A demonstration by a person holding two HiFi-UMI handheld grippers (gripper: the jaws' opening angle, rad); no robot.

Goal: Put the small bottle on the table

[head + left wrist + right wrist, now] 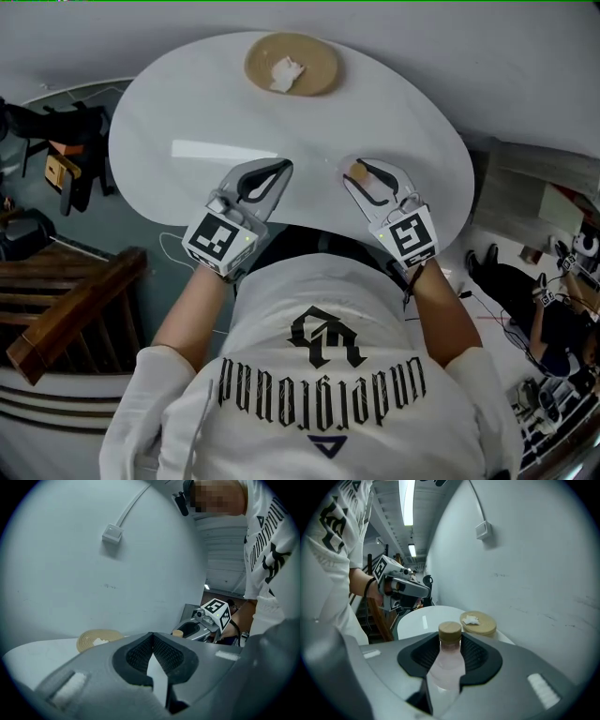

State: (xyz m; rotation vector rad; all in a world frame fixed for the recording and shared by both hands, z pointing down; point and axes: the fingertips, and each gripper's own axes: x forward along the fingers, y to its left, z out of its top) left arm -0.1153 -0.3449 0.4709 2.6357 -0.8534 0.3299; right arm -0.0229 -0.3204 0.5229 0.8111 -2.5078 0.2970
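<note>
Now our right gripper (pixel 451 638) clamps the small bottle (pixel 448 667) over the tabletop (pixel 187 122); left gripper (pixel 152 637) closed, empty. Next, we lower and release.

Well ahead of the fingertips (pixel 281 171) of the left gripper (pixel 287 165), a little to their right, lies a round tan woven mat (pixel 314 58) with a crumpled white scrap (pixel 286 73) on top. Higher up, on the pale wall (pixel 70 583) beyond those fingertips, sits a small white box (pixel 112 533) with a cable (pixel 133 506) running up from it. Well off to their left stands dark wooden furniture (pixel 75 309).
</note>
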